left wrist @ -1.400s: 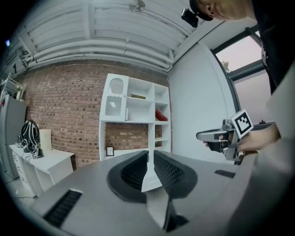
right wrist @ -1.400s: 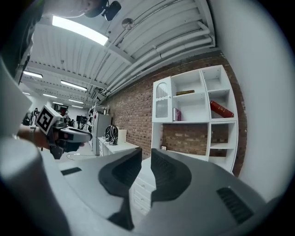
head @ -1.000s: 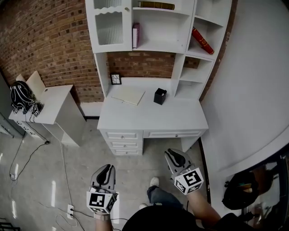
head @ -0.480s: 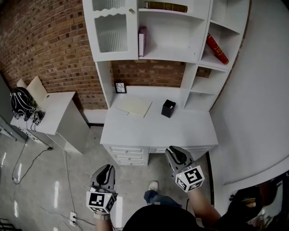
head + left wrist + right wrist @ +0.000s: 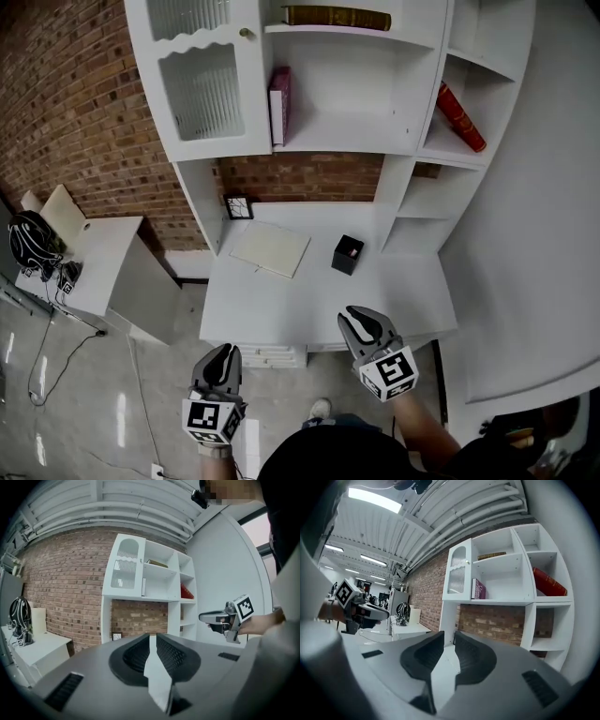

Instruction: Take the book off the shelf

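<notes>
Both claws had advanced toward the shelf unit (image 5: 347, 103) since the earlier frames. In the head view the counter (image 5: 281, 314) and the shelves filled more of the picture. The right claw (image 5: 357, 319) overlapped the counter's front edge, where it had earlier hung over the floor. We held the left claw (image 5: 218, 354) lower in that view, near the counter's front left corner and well apart from the right claw. Both pointed level toward the shelf unit.

Claw state: in the left gripper view, the left claw's jaws stood together, with only a narrow slit at the tips and nothing between them. In the right gripper view, the right claw's jaws stood likewise closed and empty.

Book locations: we noted three books, all on the shelves and none touched.
- A pink book (image 5: 278, 105) stood upright at the left end of the wide middle shelf, beside the cabinet with the glass door (image 5: 202, 89).
- A brown book (image 5: 336, 16) lay flat on the shelf above.
- A red book (image 5: 460, 116) leaned tilted in the narrow right compartment.

On the counter lay a cream notepad (image 5: 270, 248), with a black box (image 5: 347, 254) to its right. A small frame (image 5: 238, 207) stood behind the notepad, against the brick wall (image 5: 84, 112).
</notes>
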A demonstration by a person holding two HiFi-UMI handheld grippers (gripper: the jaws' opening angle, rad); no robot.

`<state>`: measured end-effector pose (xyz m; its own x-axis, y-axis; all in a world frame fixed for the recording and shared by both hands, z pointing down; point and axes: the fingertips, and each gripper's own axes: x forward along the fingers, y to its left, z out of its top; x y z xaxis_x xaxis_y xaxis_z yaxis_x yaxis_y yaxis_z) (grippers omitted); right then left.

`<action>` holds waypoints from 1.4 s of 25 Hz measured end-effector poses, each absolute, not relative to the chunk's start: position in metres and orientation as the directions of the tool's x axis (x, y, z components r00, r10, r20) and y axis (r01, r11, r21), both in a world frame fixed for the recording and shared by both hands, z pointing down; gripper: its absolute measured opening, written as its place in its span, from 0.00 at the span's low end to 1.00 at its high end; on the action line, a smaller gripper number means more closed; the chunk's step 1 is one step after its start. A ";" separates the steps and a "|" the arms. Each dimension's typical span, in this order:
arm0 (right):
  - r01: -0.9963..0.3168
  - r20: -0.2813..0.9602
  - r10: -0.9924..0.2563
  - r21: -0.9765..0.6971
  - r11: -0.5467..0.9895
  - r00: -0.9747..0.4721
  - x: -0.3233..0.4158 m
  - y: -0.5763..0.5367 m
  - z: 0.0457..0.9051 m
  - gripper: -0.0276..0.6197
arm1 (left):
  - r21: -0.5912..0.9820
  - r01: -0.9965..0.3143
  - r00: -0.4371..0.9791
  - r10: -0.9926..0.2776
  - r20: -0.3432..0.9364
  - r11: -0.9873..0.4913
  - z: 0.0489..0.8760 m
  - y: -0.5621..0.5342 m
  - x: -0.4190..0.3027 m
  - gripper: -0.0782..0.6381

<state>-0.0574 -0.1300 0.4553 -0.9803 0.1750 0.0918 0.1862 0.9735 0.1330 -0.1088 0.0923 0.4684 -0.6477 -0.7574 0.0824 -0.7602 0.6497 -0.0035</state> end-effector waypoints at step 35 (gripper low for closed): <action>0.110 -0.041 0.116 0.121 0.987 -0.992 -0.279 -0.206 0.355 0.24 | -0.023 -0.789 -0.613 -0.785 0.093 0.614 0.453 0.003 -0.287 0.18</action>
